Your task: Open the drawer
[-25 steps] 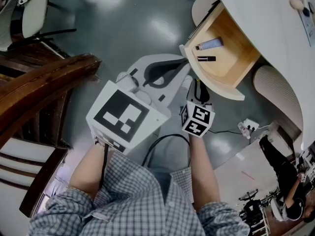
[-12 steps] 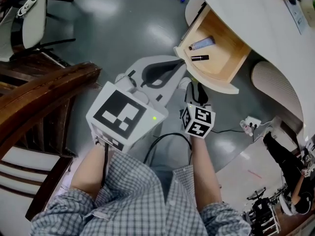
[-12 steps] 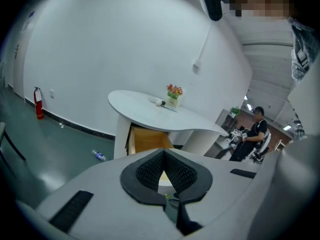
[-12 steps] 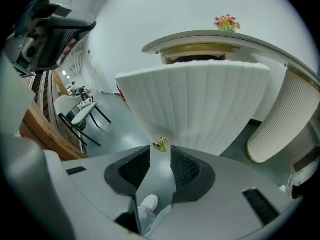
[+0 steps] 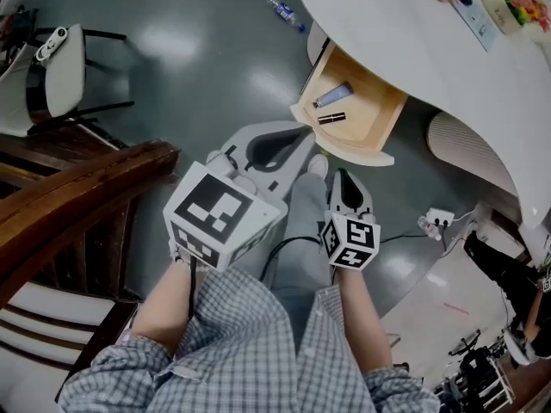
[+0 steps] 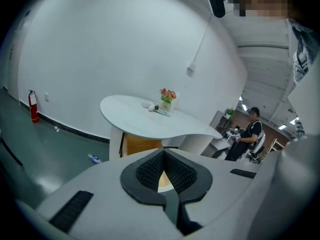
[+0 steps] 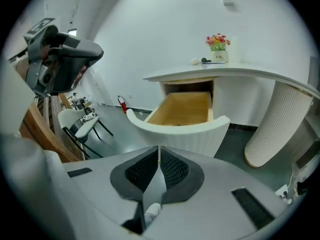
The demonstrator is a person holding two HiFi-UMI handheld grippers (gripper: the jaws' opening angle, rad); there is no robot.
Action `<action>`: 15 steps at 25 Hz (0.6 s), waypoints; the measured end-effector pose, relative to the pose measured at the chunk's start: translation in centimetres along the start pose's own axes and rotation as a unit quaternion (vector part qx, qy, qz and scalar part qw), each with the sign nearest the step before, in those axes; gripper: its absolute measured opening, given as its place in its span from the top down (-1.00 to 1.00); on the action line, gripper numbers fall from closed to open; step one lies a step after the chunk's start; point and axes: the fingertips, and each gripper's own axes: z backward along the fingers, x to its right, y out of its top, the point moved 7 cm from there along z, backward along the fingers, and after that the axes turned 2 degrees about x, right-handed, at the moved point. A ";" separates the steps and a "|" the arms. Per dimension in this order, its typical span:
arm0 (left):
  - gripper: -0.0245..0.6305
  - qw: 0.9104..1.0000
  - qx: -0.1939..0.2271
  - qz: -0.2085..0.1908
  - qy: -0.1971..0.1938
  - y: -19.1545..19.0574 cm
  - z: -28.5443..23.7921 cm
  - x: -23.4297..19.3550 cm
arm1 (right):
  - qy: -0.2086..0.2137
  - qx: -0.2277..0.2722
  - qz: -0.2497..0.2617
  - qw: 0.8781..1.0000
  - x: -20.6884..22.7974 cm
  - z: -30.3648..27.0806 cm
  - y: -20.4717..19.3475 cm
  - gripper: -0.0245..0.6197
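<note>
The wooden drawer [image 5: 360, 110] stands pulled out from under the white desk [image 5: 405, 50], its curved white front [image 5: 340, 146] toward me. A tube [image 5: 332, 95] and a dark stick [image 5: 331, 118] lie inside. My left gripper [image 5: 300, 133] hangs over the floor a short way before the drawer front, touching nothing; its pads meet at the tip [image 6: 163, 151]. My right gripper [image 5: 343, 177] hovers below the front, also apart. Its jaws have just been closing with nothing between them, and only a thin slit [image 7: 158, 148] is left. The drawer [image 7: 186, 109] lies straight ahead.
A ribbed white desk leg [image 5: 469, 149] stands right of the drawer. A dark wooden bench [image 5: 77, 188] and a white chair [image 5: 56, 71] are at the left. On the floor lie a plastic bottle [image 5: 284, 11] and a power strip [image 5: 433, 222]. A person [image 6: 248, 136] stands beyond the desk.
Both grippers have risen and drawn back from the drawer, which now shows smaller and higher in the head view. The drawer stays open.
</note>
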 end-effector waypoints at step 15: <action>0.91 1.000 0.020 -0.017 0.005 5.7 3.0 1.5 | 0.009 0.096 0.007 0.995 1.2 6.1 10.4 0.89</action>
